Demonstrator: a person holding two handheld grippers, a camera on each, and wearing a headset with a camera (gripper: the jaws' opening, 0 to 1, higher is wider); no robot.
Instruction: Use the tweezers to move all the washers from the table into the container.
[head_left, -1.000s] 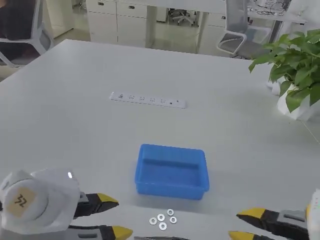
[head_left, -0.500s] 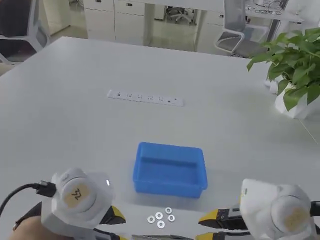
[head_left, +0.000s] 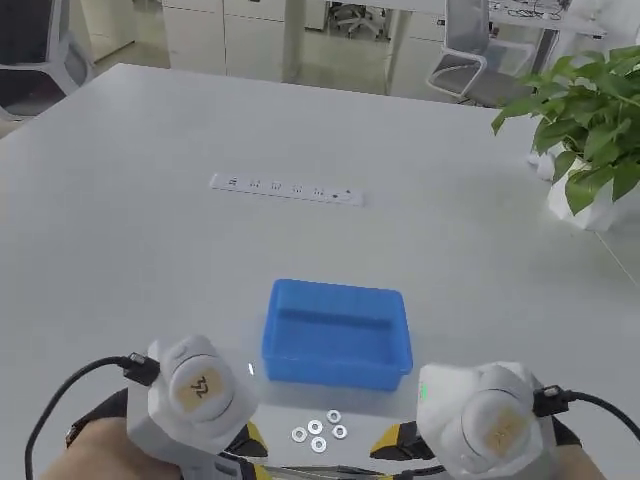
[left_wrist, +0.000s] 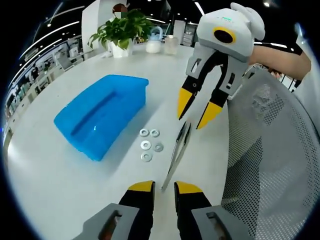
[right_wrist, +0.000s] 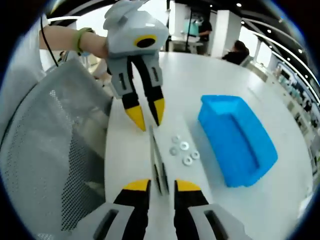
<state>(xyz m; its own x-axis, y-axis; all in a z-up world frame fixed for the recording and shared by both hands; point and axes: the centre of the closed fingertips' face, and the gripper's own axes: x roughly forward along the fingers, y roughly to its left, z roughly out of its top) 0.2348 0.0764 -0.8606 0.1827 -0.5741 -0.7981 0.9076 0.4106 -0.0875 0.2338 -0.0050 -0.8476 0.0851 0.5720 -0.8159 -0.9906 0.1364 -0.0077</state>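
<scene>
both grippers spread over the tweezers, washers still on the tabletop

in the left gripper view we see the left gripper with its jaws parted by a narrow gap and nothing clamped in it. the right gripper faces it from the far side, tips pointing down, jaws spread and holding nothing.

the tweezers lie flat on the tabletop between the two grippers, one end running toward the left gripper's gap and the other lying under the right gripper's tips. in the right gripper view the tweezers reach into the gap between that gripper's jaws, but we cannot tell whether the jaws touch them.

just beside the tweezers, on the side toward the container, the washers lie in a loose cluster of five on the bare tabletop. the blue container stands near them, apart from the cluster, and in the head view it is just beyond the washers.

farther out on the tabletop we see a white power strip, and a potted plant stands at the right edge. a grey mesh chair back shows close to the grippers.
</scene>
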